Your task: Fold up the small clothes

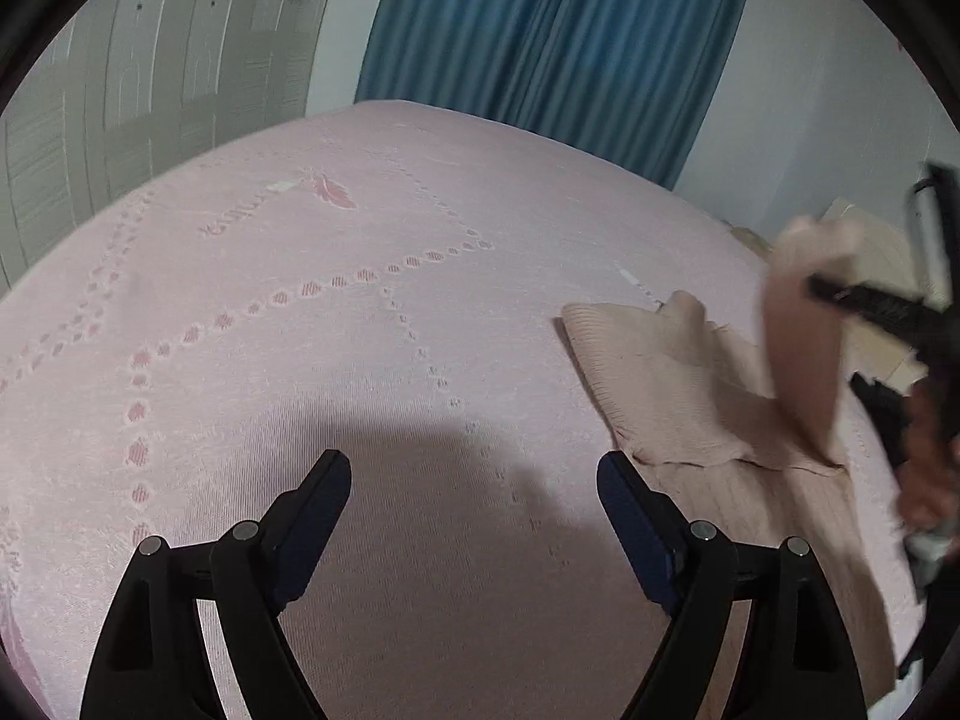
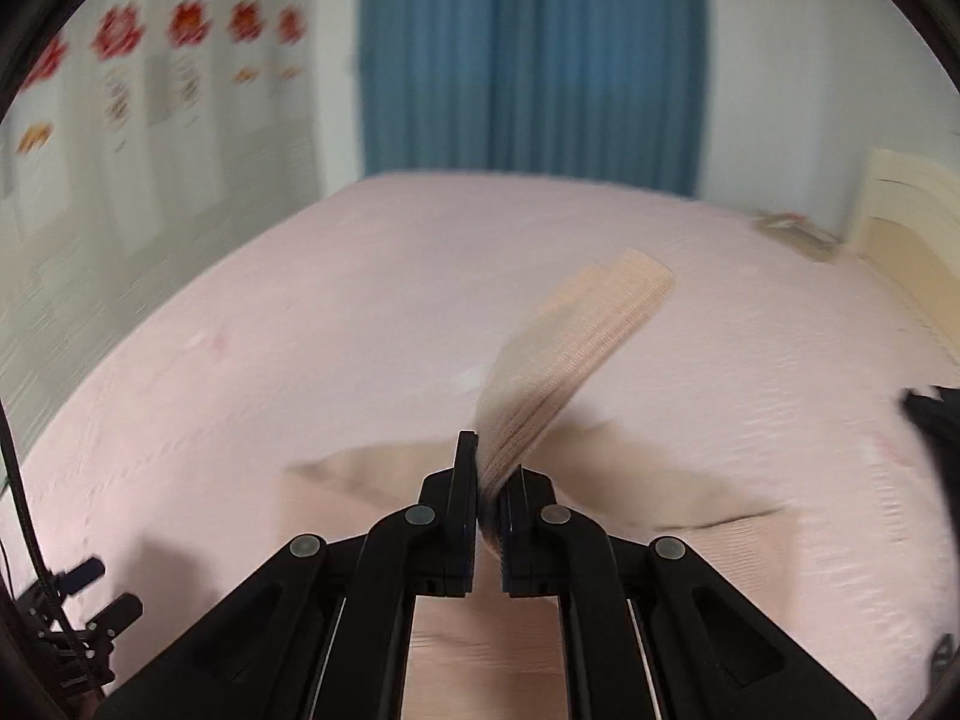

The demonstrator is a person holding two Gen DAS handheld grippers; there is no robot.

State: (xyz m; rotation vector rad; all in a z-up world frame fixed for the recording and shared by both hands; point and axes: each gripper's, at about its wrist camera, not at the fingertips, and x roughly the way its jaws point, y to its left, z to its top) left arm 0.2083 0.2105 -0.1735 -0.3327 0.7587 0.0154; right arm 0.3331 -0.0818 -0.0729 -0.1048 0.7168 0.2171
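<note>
A small beige ribbed knit garment lies on the pink bed at the right of the left wrist view. My left gripper is open and empty above the bed, just left of the garment's near edge. My right gripper is shut on a ribbed end of the garment and holds it lifted above the rest of the cloth. The right gripper also shows in the left wrist view, blurred, with the lifted flap.
A blue curtain hangs behind the bed. A pale wardrobe stands at the left. A cream headboard is at the right. A dark item lies at the bed's right edge.
</note>
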